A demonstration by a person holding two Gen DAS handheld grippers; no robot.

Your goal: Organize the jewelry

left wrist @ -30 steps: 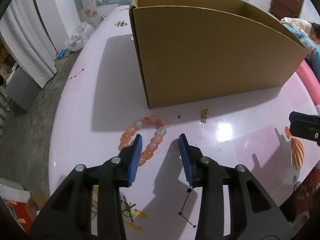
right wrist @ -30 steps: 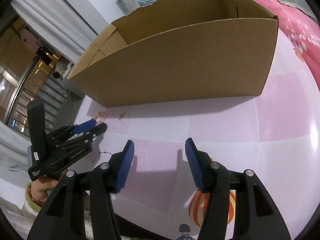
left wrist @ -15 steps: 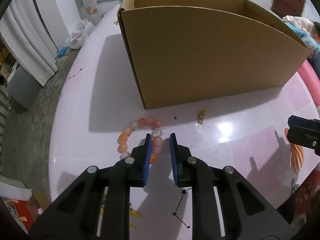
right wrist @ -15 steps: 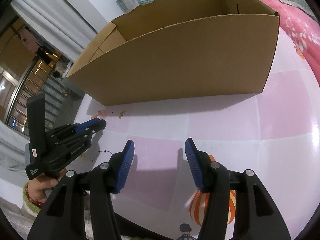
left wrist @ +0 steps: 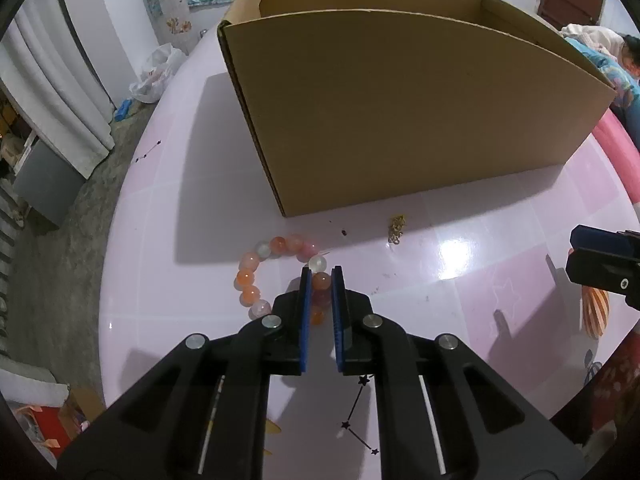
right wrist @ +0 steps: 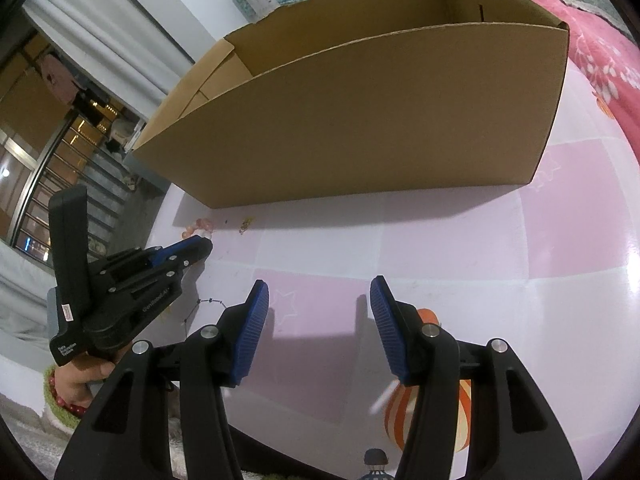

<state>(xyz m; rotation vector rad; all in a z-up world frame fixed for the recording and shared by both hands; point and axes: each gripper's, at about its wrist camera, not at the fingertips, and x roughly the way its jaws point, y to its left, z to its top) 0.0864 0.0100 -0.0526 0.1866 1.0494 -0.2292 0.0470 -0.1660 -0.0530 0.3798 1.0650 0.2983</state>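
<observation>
Closing around the bead bracelet [left wrist: 280, 276], our left claw [left wrist: 320, 276] has drawn its blue pads from a wide spread a second ago to a narrow gap, and its jaws are closing at this moment with an orange bead caught between them. We judge the pads are touching that bead, so the grip looks nearly made. Most of the bracelet lies in a loop on the pink table [left wrist: 480, 280], just in front of the near corner of the open cardboard box [left wrist: 400, 120]. A small gold chain [left wrist: 397, 229] rests apart on the table, near the box wall. Our right claw [right wrist: 318, 292] has not shifted; it hangs half open over the table with nothing between its pads. Next, we expect, comes lifting the bracelet into the box.
</observation>
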